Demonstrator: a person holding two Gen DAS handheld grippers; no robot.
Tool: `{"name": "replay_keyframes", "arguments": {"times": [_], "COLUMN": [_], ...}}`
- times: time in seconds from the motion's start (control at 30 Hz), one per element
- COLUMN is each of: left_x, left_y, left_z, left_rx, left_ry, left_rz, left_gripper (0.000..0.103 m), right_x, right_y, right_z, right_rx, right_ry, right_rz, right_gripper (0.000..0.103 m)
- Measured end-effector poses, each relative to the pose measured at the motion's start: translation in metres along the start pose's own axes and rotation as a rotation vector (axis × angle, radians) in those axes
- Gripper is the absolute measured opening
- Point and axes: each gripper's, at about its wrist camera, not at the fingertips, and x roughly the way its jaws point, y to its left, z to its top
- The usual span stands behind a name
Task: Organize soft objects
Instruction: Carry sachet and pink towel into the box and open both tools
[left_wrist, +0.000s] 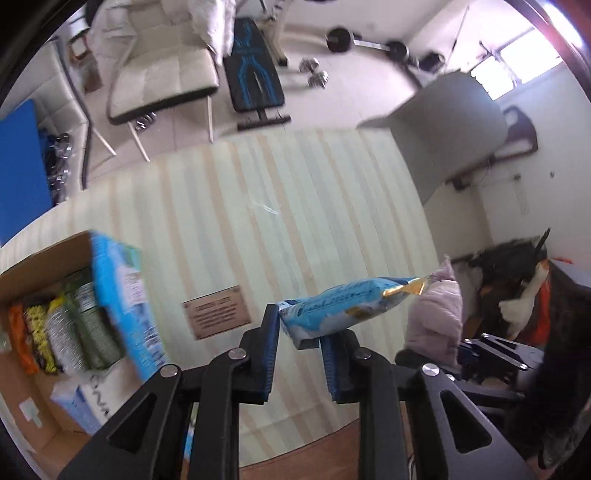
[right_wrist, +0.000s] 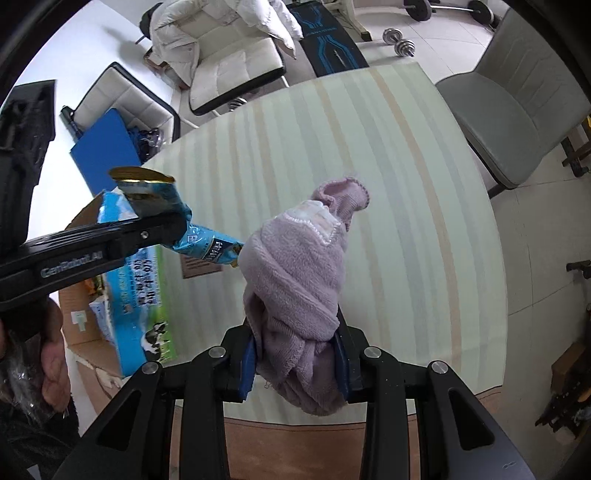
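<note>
The right gripper (right_wrist: 295, 354) is closed on a bundled lilac fleece cloth (right_wrist: 295, 280), soft and fuzzy w/ a ribbed knitted cuff at its top; the blue pads are mostly hidden behind the fabric, and the lower fold hangs under the fingers. The left gripper (left_wrist: 299, 332) pinches one end of a light-blue snack packet (left_wrist: 343, 306), a glossy foil pouch w/ a gold crimped end, held in the air above the table (left_wrist: 295, 206); its print is blurred in the left view, and in the right view only some white characters show, which I cannot read. In the left view the cloth appears just beside the gold end of the packet. On the left gripper's side arm, the right view shows the embossed writing "GenRobot.AI". A bare hand (right_wrist: 53, 354) holding this tool is cut off at the frame edge. The table has a pale cover w/ cream and green stripes, and a small brown label plate (left_wrist: 217, 312) w/ text too small to read. At the table's left edge stands an open cardboard box (left_wrist: 44, 258) w/ upright packets in orange, yellow, grey and green, partly hidden by a tall blue carton (right_wrist: 142, 306) showing cows and grass. Further away are a cream padded chair (left_wrist: 162, 81), a grey chair (right_wrist: 517, 110) and dumbbells (left_wrist: 314, 72) on the floor.
</note>
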Motion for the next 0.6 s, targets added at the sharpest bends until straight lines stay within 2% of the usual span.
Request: {"name": "replay_keyframes", "arguments": {"times": [0.13,0.23,0.33,0.43,0.6], "left_x": [-0.056,-0.097,-0.134,-0.154,-0.157], "left_y": [0.041,0.078,0.122,0.177,0.258], "left_z": [-0.016,-0.034,-0.06,-0.091,-0.137], "left_rx": [-0.074,-0.137,-0.17,-0.226,-0.347], "left_ry": [-0.06,-0.087,-0.127,-0.11,-0.063], "left_rz": [-0.03,-0.045,0.034,0.104,0.212], "left_gripper": [0.018,0.018,0.019,0.019,0.019], "right_x": [-0.012,-0.023,-0.033,-0.03,0.022], "right_y": [0.037,0.07,0.12,0.182,0.294], "right_z": [-0.006,-0.011,-0.02,-0.029,-0.043], "right_rx": [-0.036,-0.055,-0.122,-0.203,-0.297], "right_ry": [-0.022,-0.023,-0.035,-0.031,0.05], "right_rz": [0.031,0.092,0.135,0.18,0.257], "right_gripper": [0.036,0.036,0.036,0.036,0.036]}}
